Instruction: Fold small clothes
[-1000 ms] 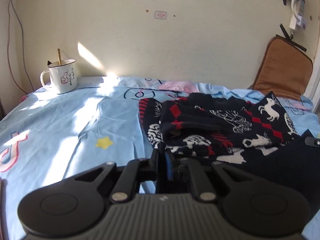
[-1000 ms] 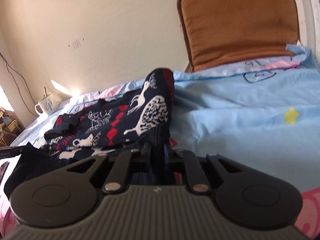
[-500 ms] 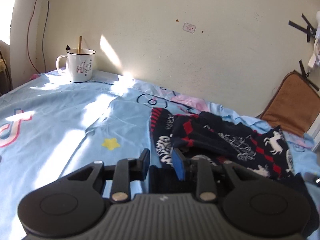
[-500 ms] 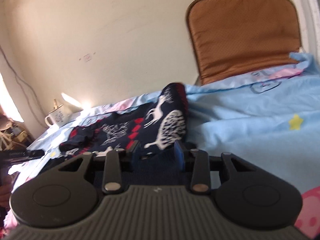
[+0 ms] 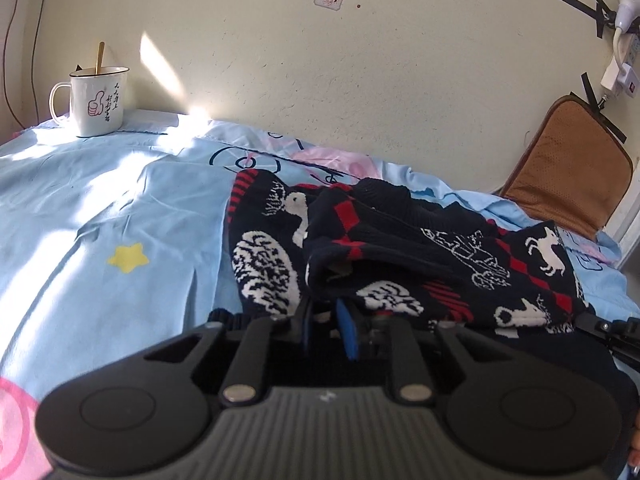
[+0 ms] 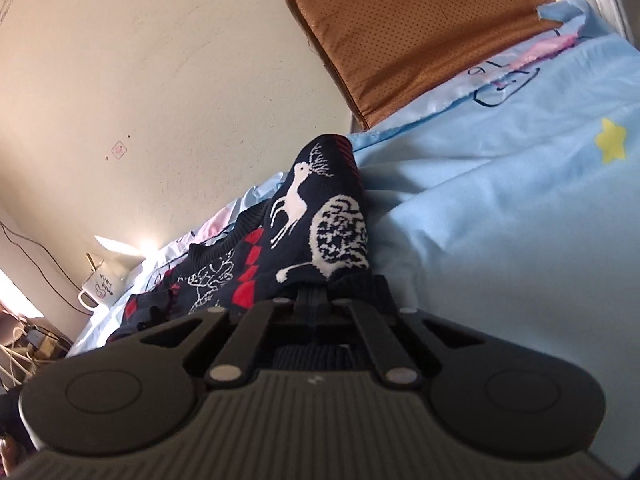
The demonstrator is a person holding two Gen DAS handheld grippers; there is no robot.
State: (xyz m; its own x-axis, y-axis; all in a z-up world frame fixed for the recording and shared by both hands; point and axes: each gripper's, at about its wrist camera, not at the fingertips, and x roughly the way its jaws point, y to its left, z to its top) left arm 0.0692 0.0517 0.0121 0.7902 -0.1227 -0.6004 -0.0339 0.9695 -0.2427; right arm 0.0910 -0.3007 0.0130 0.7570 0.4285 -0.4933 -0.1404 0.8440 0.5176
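While its blue-padded fingers stand slightly apart, the left tool [image 5: 325, 330] rests at the near hem of a navy sweater [image 5: 400, 248] (knitted with white reindeer and red diamonds), with a narrow gap showing between the pads and no cloth seen pinched there. The right tool [image 6: 316, 304] has its fingers pressed together on the sweater's dark ribbed edge, and the knit rises from that grip in a peak. The garment lies rumpled on a light blue bedsheet [image 5: 120, 216] printed with yellow stars and pink shapes. At the far left corner of the bed stands a white mug [image 5: 96, 100] against the cream wall; a brown cushion [image 6: 420, 28] leans at the right.
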